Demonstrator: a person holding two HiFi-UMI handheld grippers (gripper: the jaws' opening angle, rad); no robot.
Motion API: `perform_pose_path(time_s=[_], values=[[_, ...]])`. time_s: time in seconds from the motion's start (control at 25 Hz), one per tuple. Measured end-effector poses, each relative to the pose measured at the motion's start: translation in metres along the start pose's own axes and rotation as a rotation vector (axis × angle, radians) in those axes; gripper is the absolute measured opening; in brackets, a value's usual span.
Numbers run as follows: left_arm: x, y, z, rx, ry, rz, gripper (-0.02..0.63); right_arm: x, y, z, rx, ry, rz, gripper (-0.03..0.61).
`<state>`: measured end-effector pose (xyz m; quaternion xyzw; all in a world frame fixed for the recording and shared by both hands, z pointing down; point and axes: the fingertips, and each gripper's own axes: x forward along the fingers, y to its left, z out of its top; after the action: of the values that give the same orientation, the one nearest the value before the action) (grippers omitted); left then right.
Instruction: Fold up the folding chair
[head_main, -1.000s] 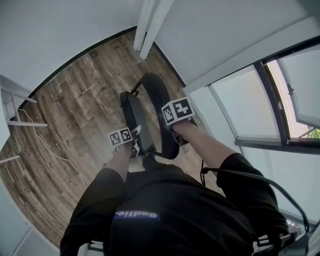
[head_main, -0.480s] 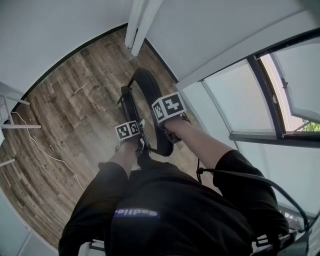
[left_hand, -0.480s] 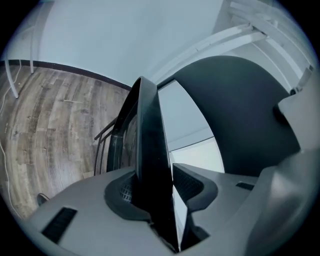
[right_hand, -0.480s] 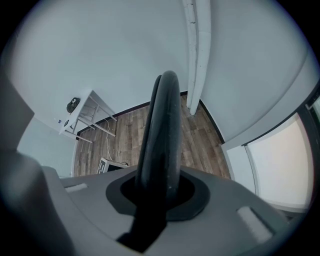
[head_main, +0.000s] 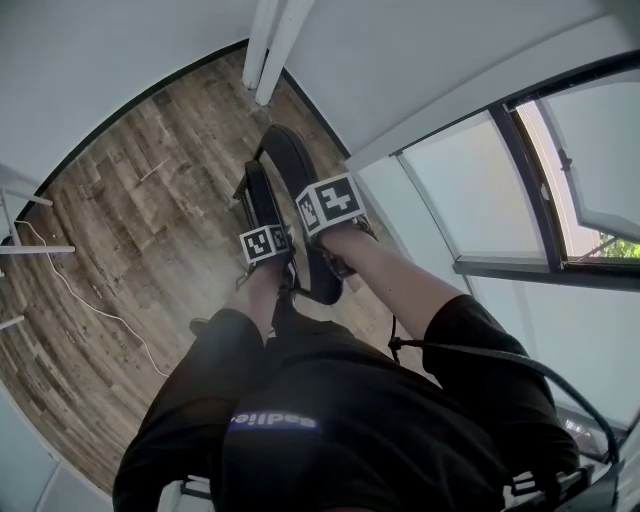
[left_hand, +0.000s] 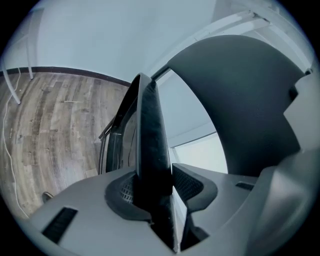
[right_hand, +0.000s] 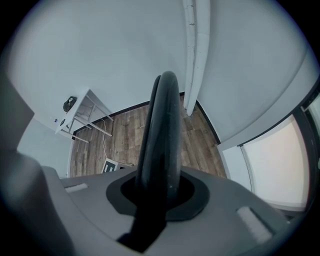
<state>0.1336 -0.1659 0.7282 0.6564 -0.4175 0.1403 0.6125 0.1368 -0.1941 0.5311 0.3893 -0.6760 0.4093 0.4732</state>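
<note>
The black folding chair (head_main: 285, 165) stands on edge on the wood floor, its seat and backrest almost flat together. My left gripper (head_main: 280, 262) grips the thin edge of the seat (left_hand: 149, 145); its jaws have just been closing and the pads now press on that panel (left_hand: 155, 186). The broad dark backrest (left_hand: 250, 100) looms close on its right. My right gripper (head_main: 322, 238) is shut on the rounded rim of the backrest (right_hand: 161, 135), which runs up between its jaws (right_hand: 160, 192). The chair legs are mostly hidden.
A white wall with a white pipe (head_main: 265, 45) rises behind the chair. A large window (head_main: 480, 190) fills the right. White table legs (head_main: 20, 235) and a cable (head_main: 95, 300) lie at the left on the floor (head_main: 150, 210).
My left gripper has carried the seat edge toward the right gripper, so seat and backrest now lie closer together. The whole chair sits a little higher in the head view.
</note>
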Motion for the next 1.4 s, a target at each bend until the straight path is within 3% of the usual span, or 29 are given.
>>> perform_pose_path(time_s=[0.12, 0.2, 0.36, 0.68, 0.88, 1.08, 1.4], values=[[0.004, -0.002, -0.001, -0.020, 0.002, 0.018, 0.147, 0.000, -0.002, 0.000, 0.001, 0.000, -0.008, 0.041], [0.006, -0.002, 0.001, 0.016, 0.011, 0.021, 0.146, 0.000, -0.002, 0.001, 0.002, -0.001, -0.009, 0.040], [0.002, -0.002, -0.002, 0.123, 0.042, -0.028, 0.146, 0.000, 0.000, 0.000, 0.012, -0.008, 0.013, 0.051], [-0.011, -0.011, -0.009, 0.184, 0.063, -0.126, 0.149, -0.001, -0.012, -0.002, -0.054, 0.001, -0.059, 0.051], [-0.031, -0.009, -0.007, 0.219, 0.044, -0.140, 0.150, -0.003, -0.015, -0.001, -0.049, -0.006, -0.060, 0.051], [-0.076, -0.019, 0.008, 0.249, -0.055, -0.169, 0.150, -0.005, -0.023, -0.002, -0.049, -0.004, -0.065, 0.051], [-0.204, -0.079, 0.042, 0.461, -0.278, -0.258, 0.147, -0.011, -0.034, -0.004, -0.045, -0.006, -0.055, 0.054]])
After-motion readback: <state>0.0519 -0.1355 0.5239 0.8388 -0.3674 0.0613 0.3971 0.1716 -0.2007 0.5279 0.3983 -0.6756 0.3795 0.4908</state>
